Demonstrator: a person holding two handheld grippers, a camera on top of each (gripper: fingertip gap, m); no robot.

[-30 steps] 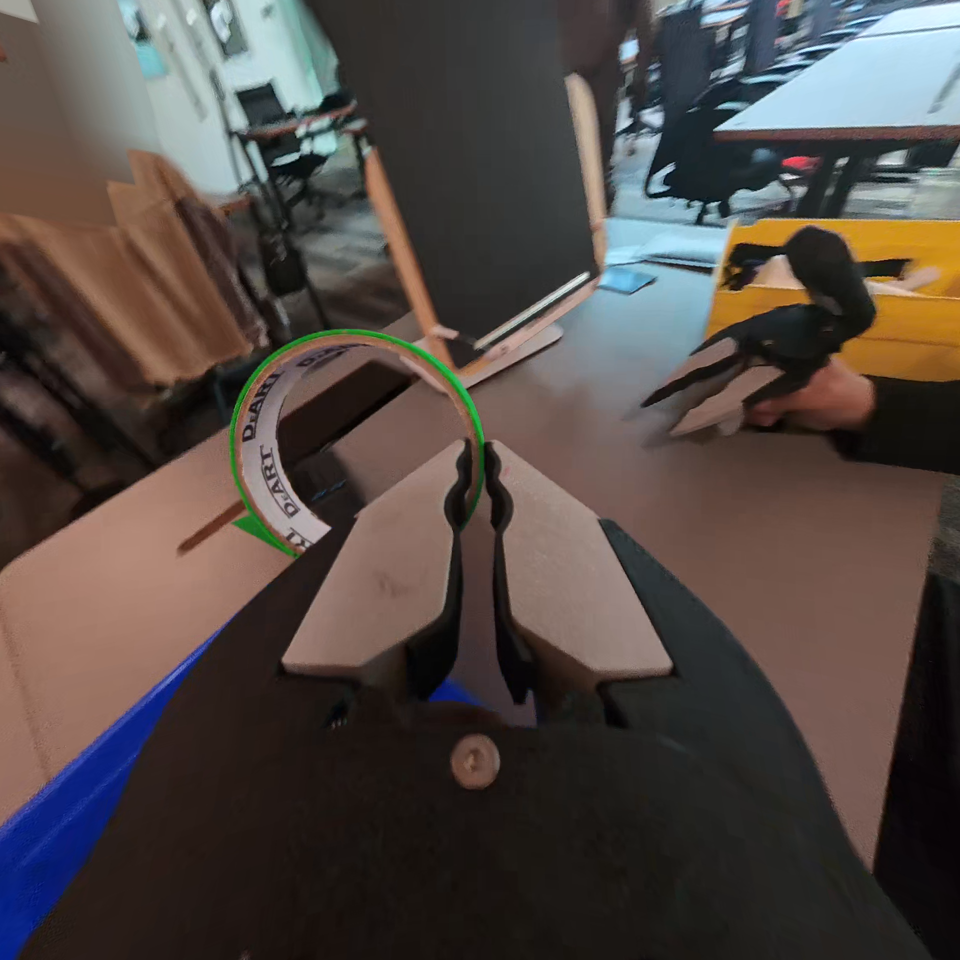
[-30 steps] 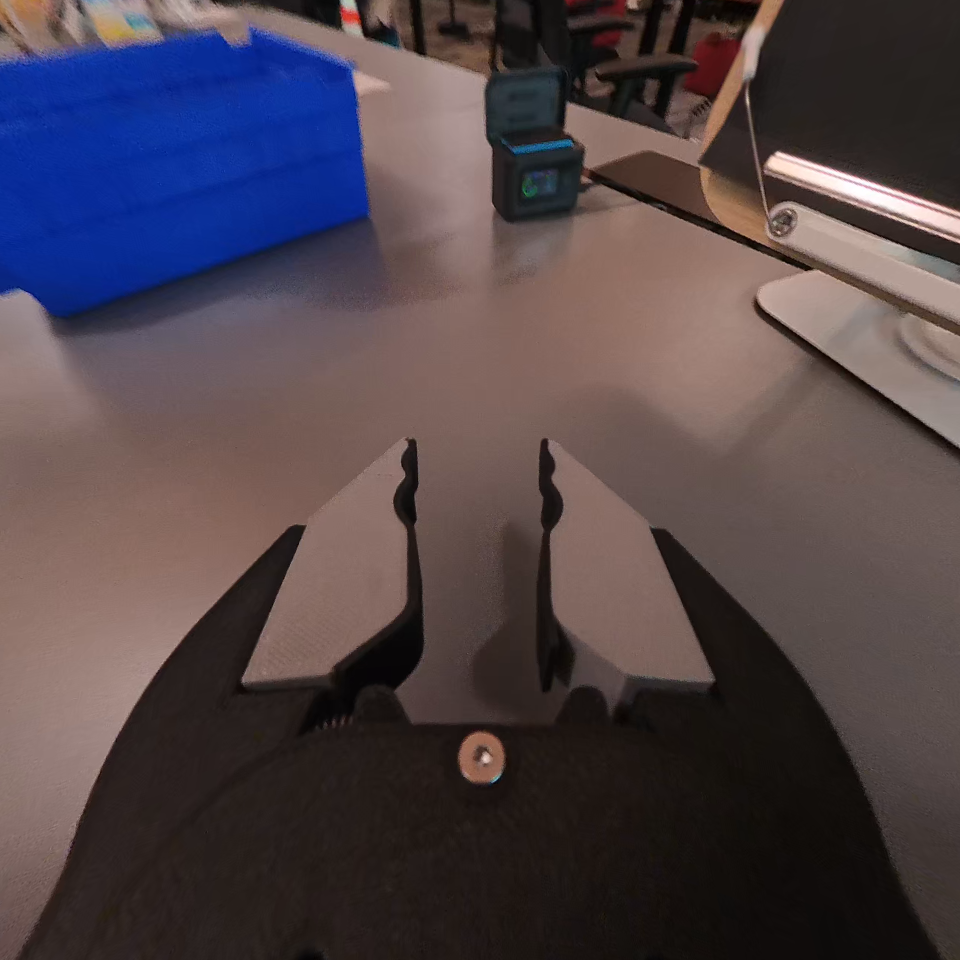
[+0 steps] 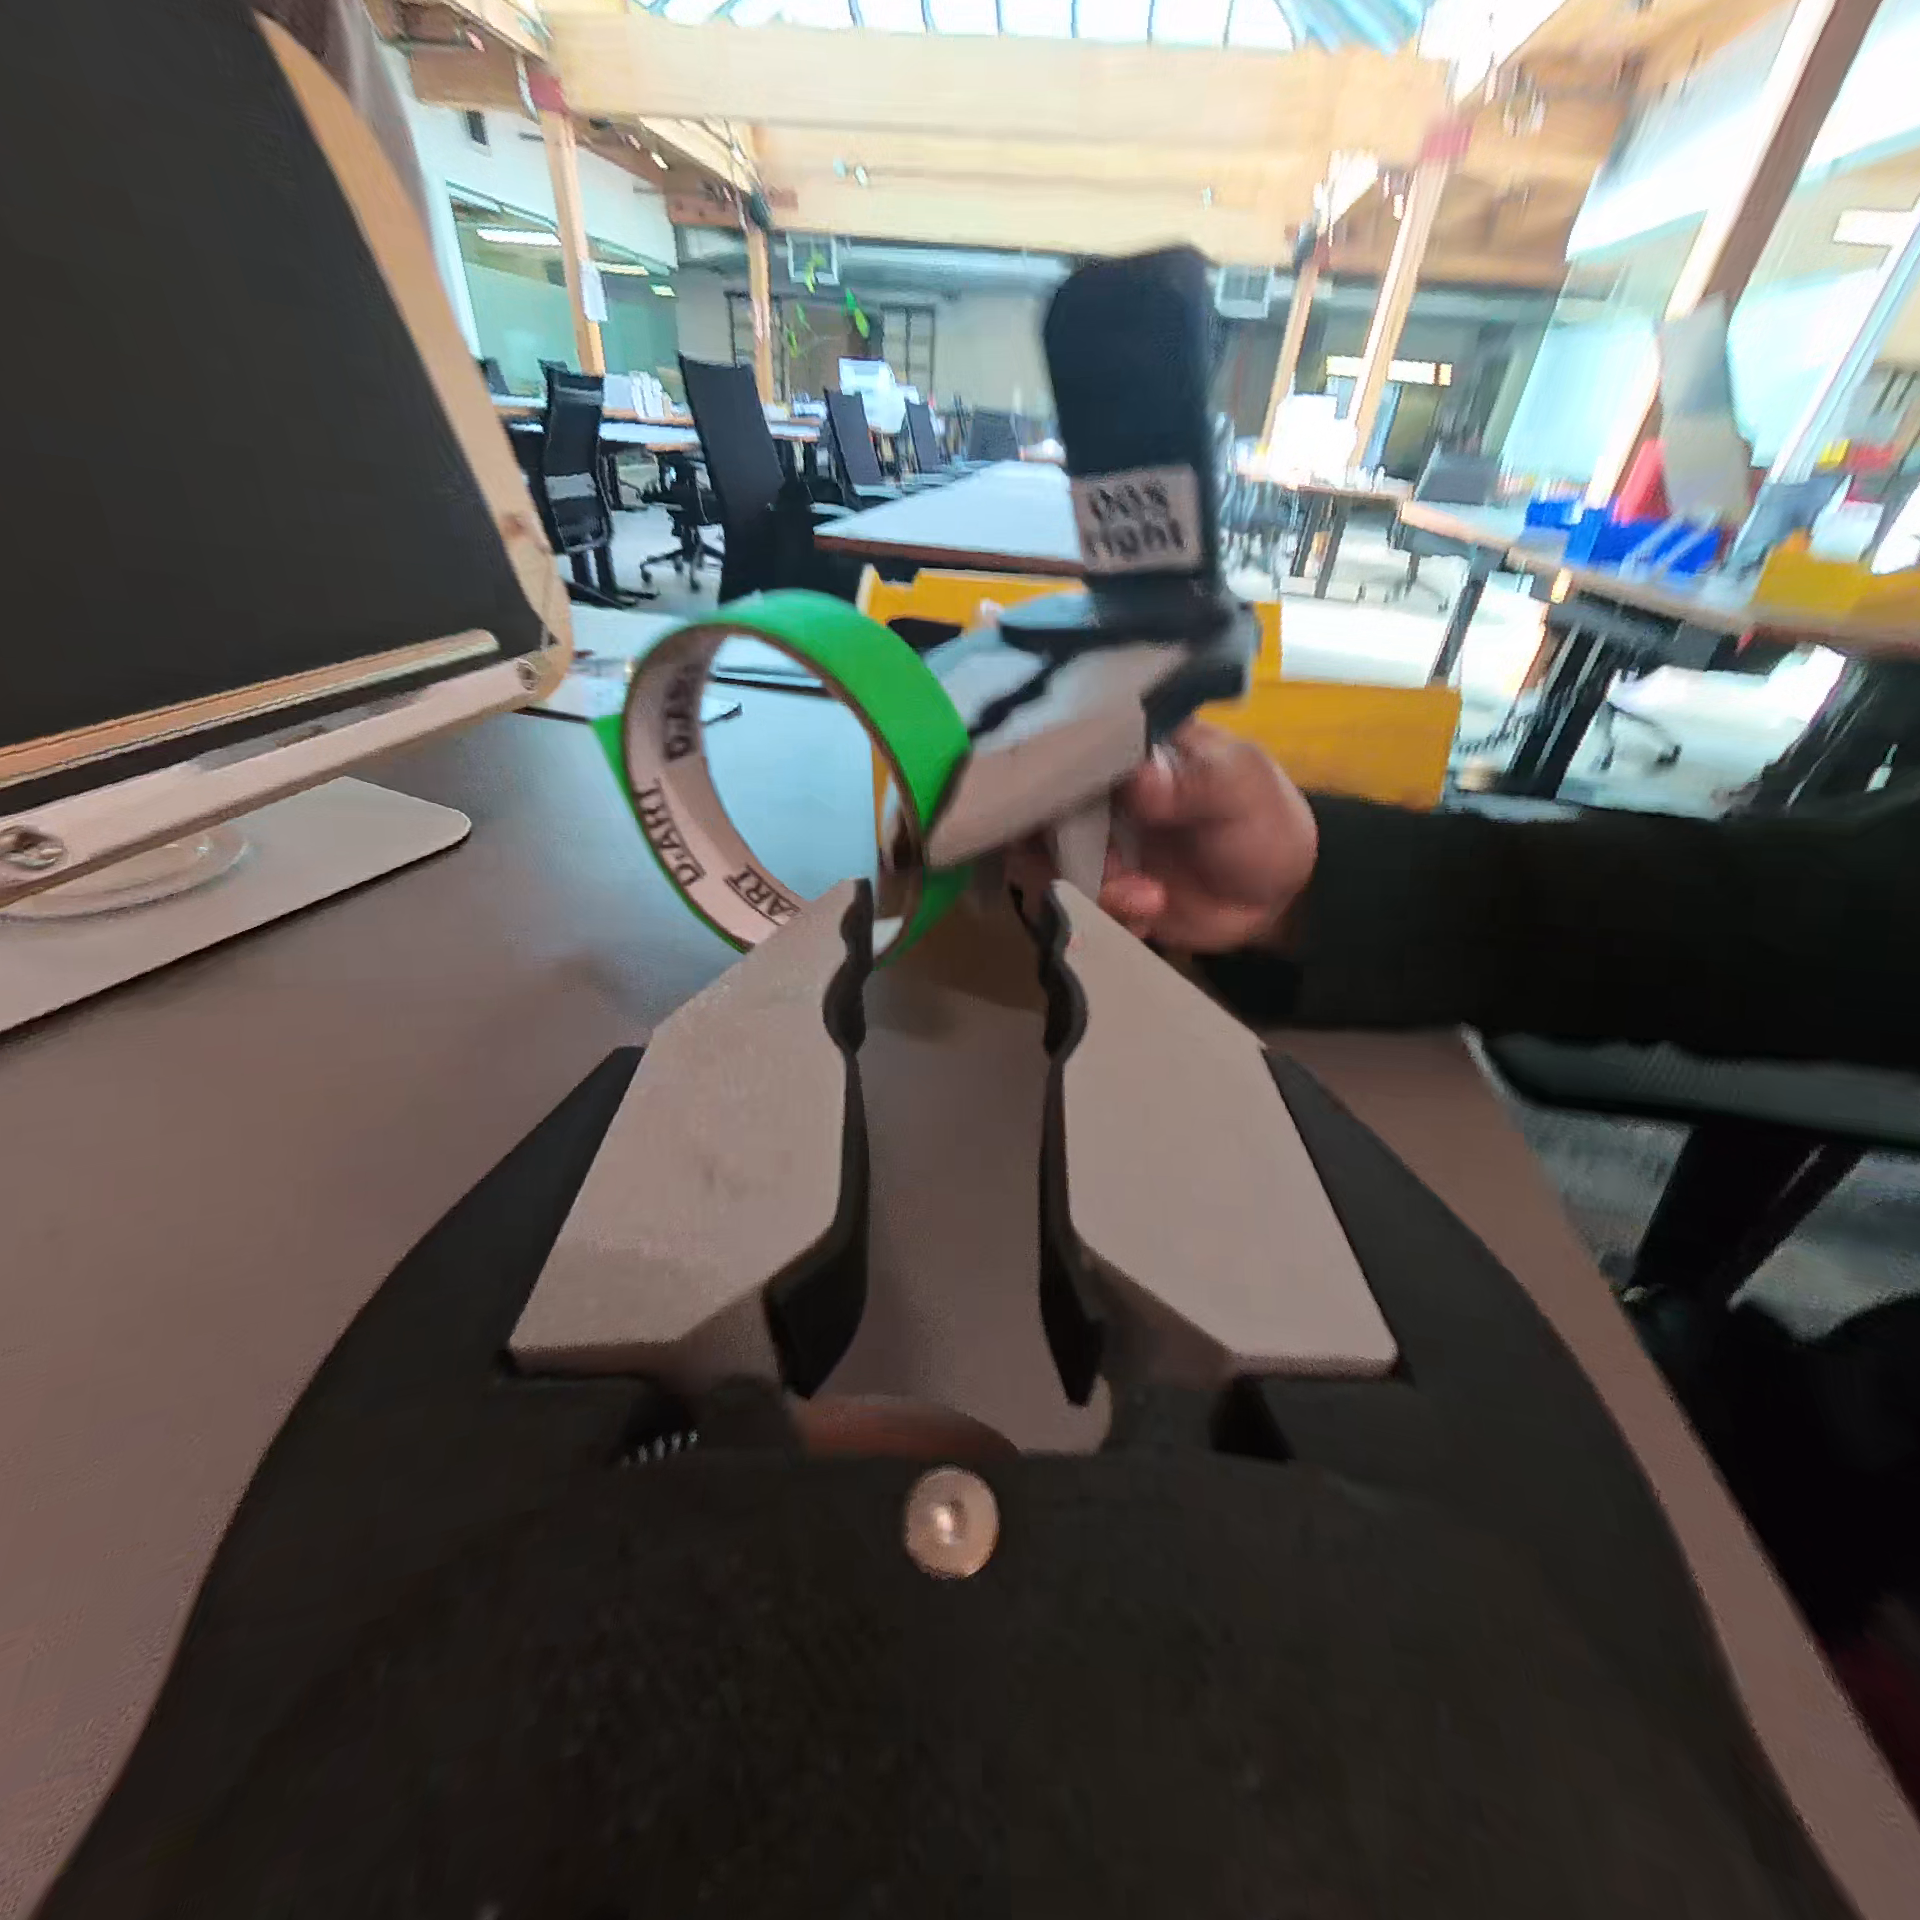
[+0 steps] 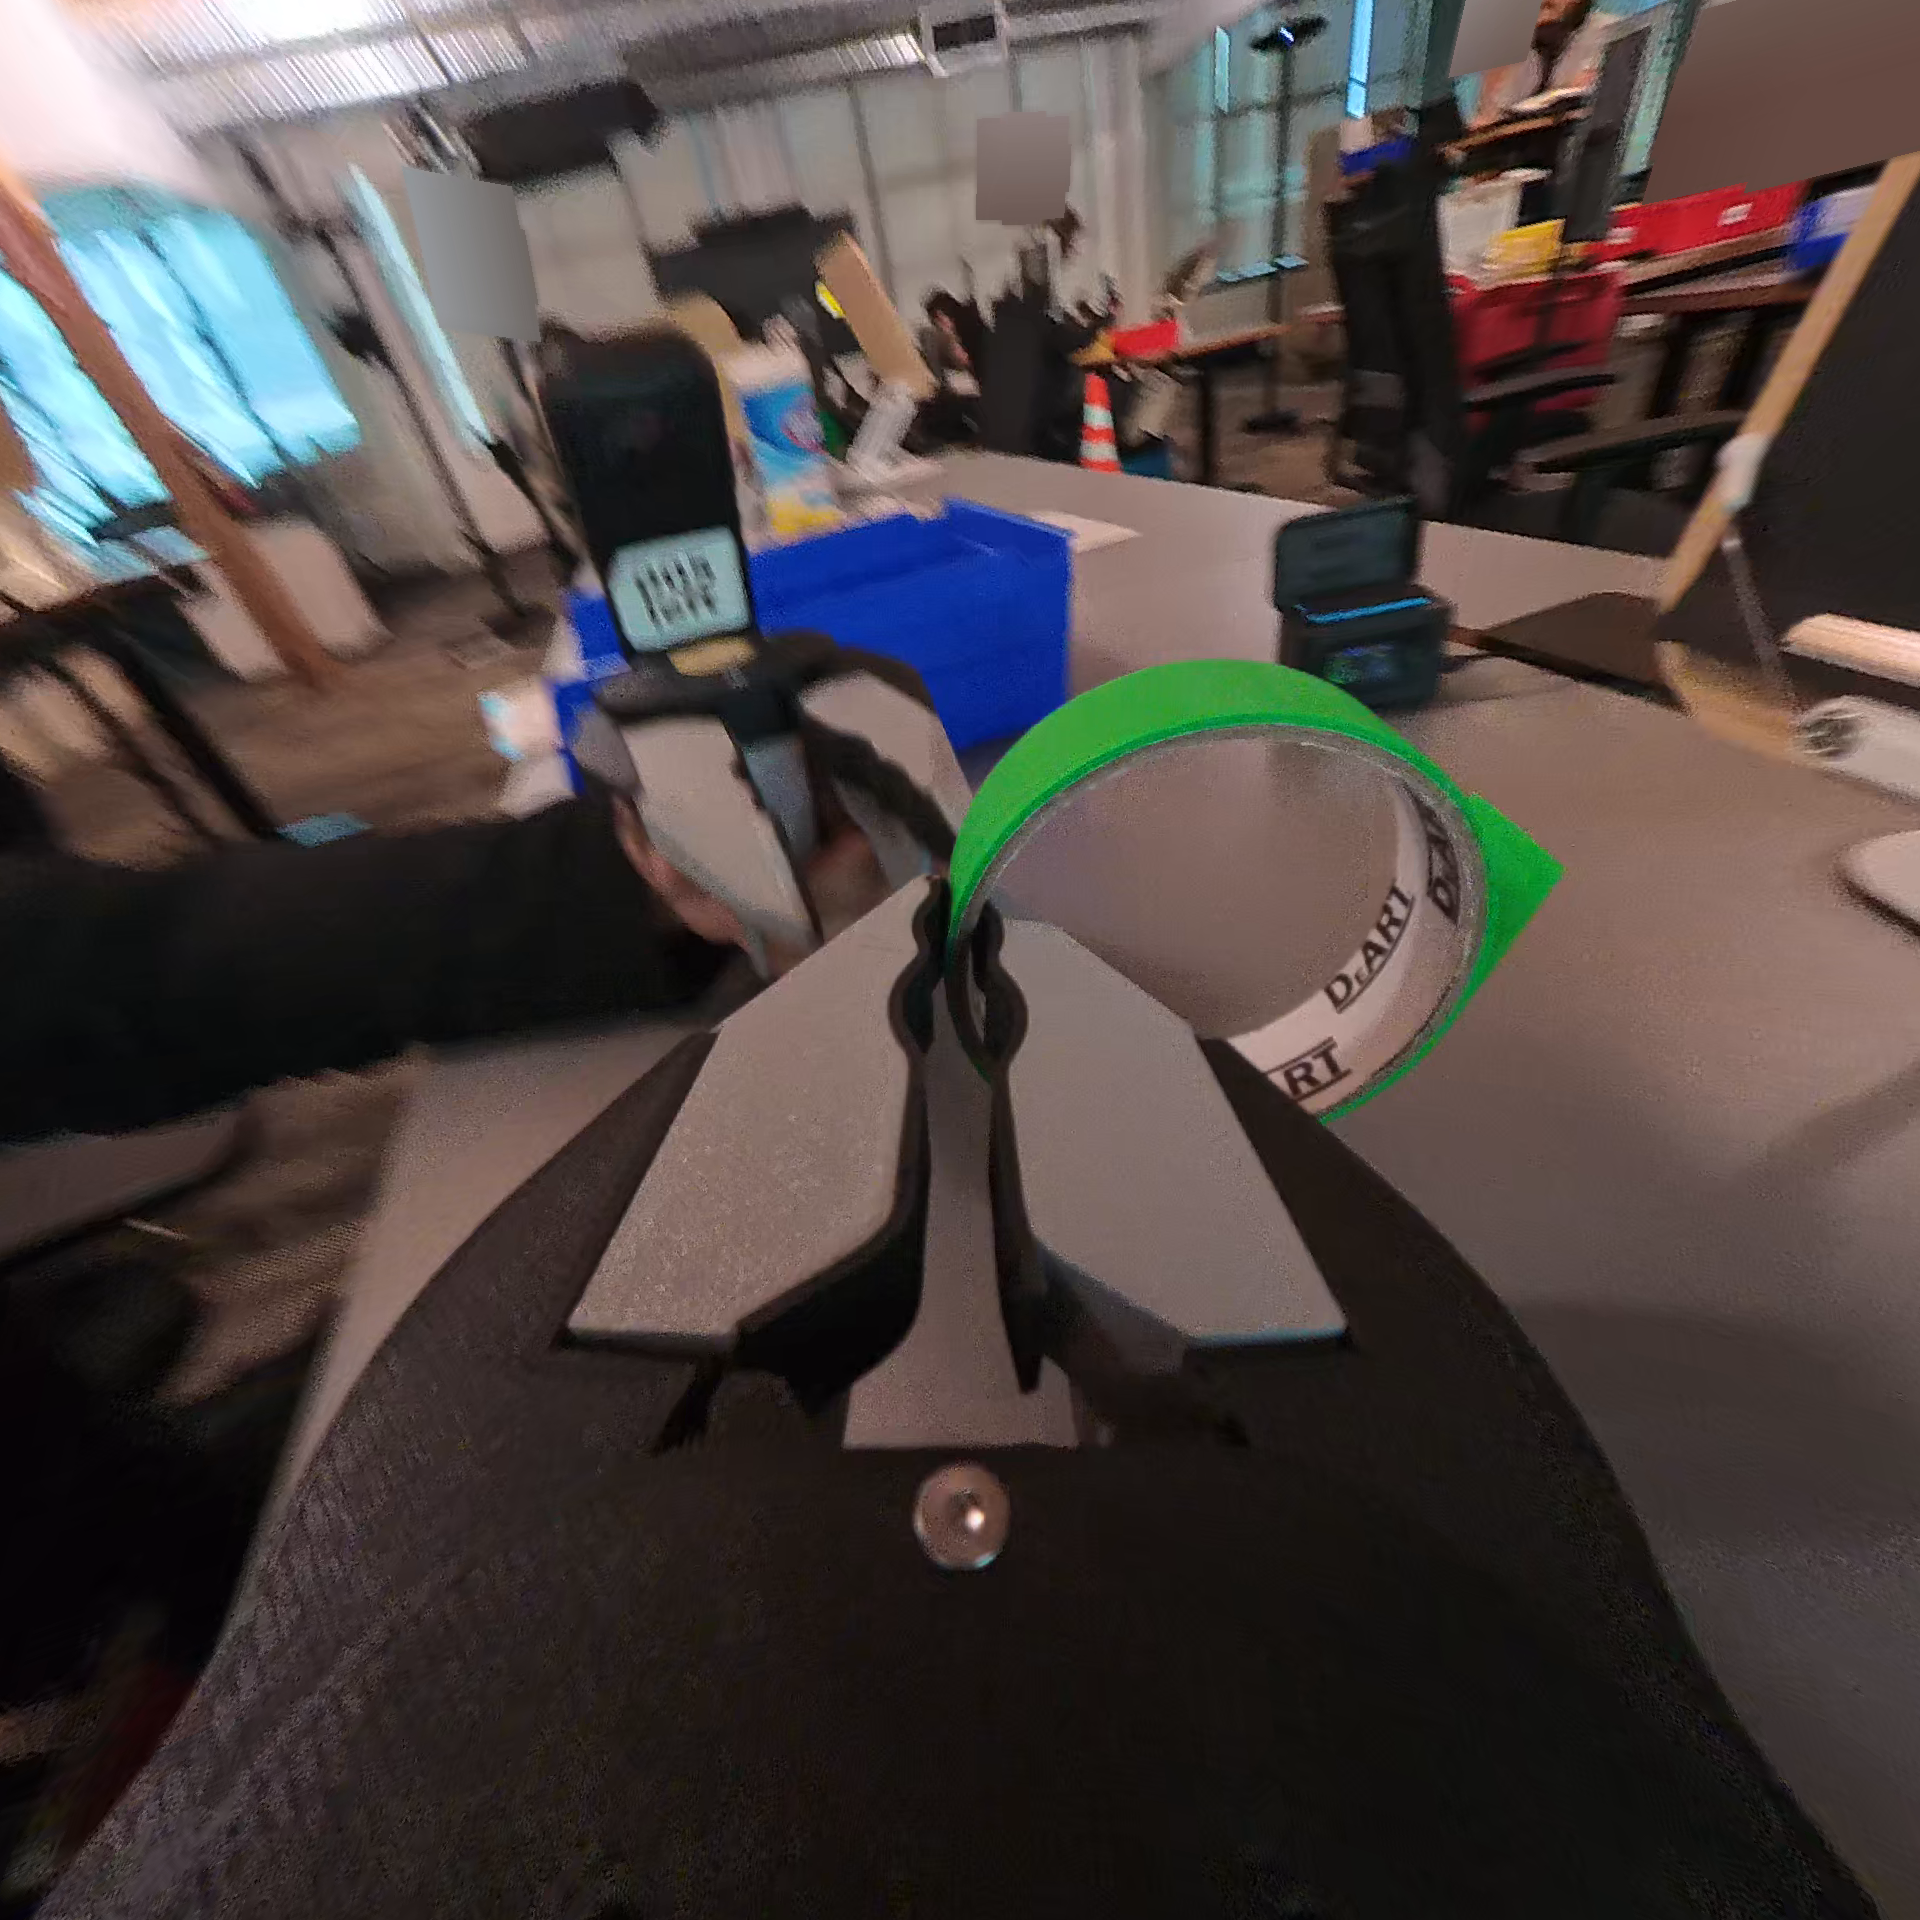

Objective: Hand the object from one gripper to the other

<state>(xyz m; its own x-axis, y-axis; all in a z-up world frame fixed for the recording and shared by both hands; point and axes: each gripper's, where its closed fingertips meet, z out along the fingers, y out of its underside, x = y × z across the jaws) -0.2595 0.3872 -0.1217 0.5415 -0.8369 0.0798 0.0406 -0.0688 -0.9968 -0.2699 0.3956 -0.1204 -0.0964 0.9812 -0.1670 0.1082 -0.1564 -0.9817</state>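
Surface [image 3: 312, 1039]: grey | right gripper [image 4: 961, 940]: fingers clamped on green tape roll [image 4: 1195, 717], held aloft | left gripper [image 3: 951, 925]: fingers parted, empty, just beside roll | transfer apparently done; left withdrawal remains.

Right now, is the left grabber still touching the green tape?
Cannot tell. In the left wrist view the left gripper is open, but the green tape roll overlaps one fingertip. The right gripper pinches its wall in the right wrist view.

Open-plan office: timber beams [image 3: 997, 94] across top w/ skylight above, black chairs [image 3: 727, 468] & desks [image 3: 966, 520] mid-frame, bright windows [image 4: 177, 343] upper left.
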